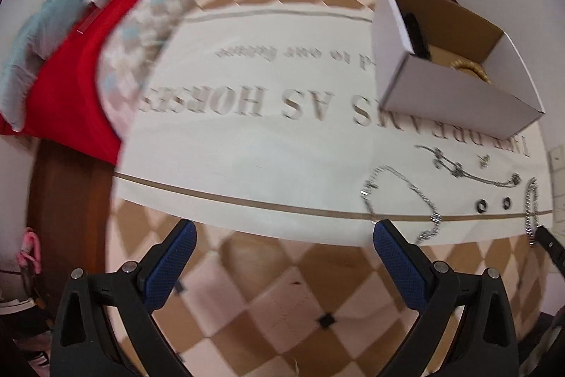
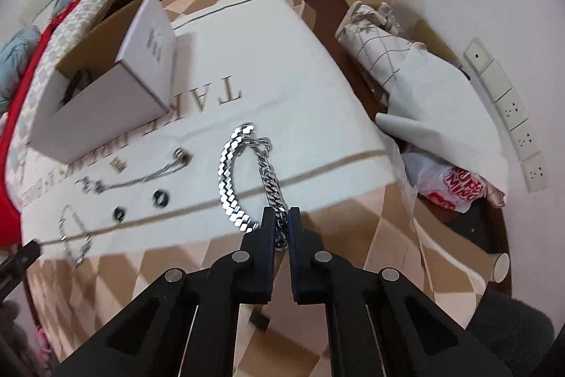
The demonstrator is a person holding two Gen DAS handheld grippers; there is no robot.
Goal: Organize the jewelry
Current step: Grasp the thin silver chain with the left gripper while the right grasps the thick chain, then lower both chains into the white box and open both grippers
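My right gripper (image 2: 281, 212) is shut on a thick silver chain (image 2: 229, 172), which trails forward over the white printed cloth (image 2: 282, 66). The same chain (image 1: 529, 207) shows at the right in the left wrist view. My left gripper (image 1: 282, 235) is open and empty, above the table's front edge. A thin silver bracelet (image 1: 406, 196), a necklace with charms (image 1: 459, 168), two dark rings (image 1: 482, 205) and a small earring (image 1: 483, 159) lie on the cloth. An open white cardboard box (image 1: 441, 87) stands behind them with a black item and a gold bangle (image 1: 473, 69) inside.
A red and checked blanket (image 1: 88, 59) with a teal throw lies at the table's left. In the right wrist view, rolled paper (image 2: 406, 66), a plastic bag (image 2: 448, 186) and a wall socket strip (image 2: 512, 112) sit right of the table.
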